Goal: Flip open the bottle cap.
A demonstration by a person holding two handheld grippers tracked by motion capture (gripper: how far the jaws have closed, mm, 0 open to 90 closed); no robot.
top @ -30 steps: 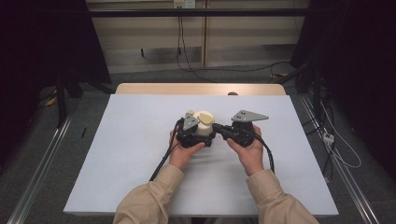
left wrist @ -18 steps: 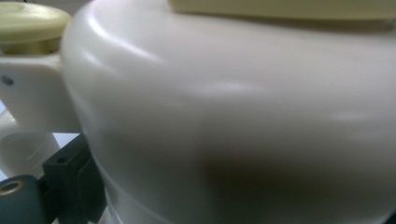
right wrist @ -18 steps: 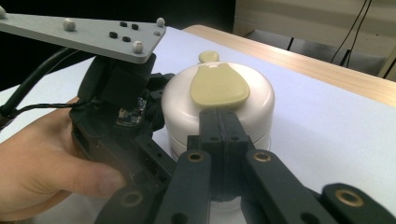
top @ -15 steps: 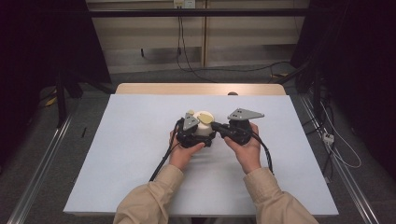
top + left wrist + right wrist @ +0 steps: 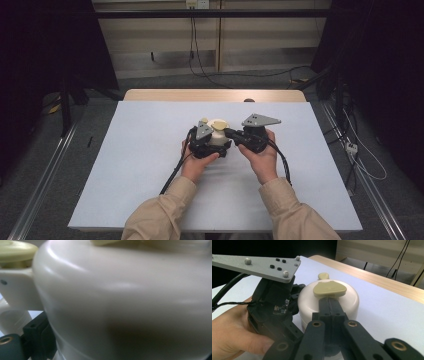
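1. In the high view, the person's two forearms in beige sleeves [image 5: 165,215] are coming in from the near edge of the table [image 5: 125,165], which is wearing a pale blue-white cover.
2. The left hand [image 5: 196,162] is holding the left gripper [image 5: 206,142], and this gripper is sitting against the side of a cream-white container [image 5: 218,136] near the middle of the table.
3. In the left gripper view the round white wall of the container is standing very close to the camera, touching or almost touching; I cannot tell if these jaws are pressing on it.
4. The right hand [image 5: 260,157] is holding the right gripper [image 5: 329,305]. Its two black jaws are lying pressed together, with no gap, and their tips are reaching just under the edge of the tan lid piece [image 5: 329,288].
5. The container is standing upright and is closed by this tan piece, so I cannot see what is inside.
6. A small tan knob [image 5: 323,276] is showing just behind the container.
7. A grey three-cornered plate [image 5: 260,120] is sitting on top of the right gripper.
8. At the far side, a bare wooden edge [image 5: 215,95] of the table is showing, and behind it cables [image 5: 260,75] are lying on the floor.
9. I am not able to read any writing or brand.
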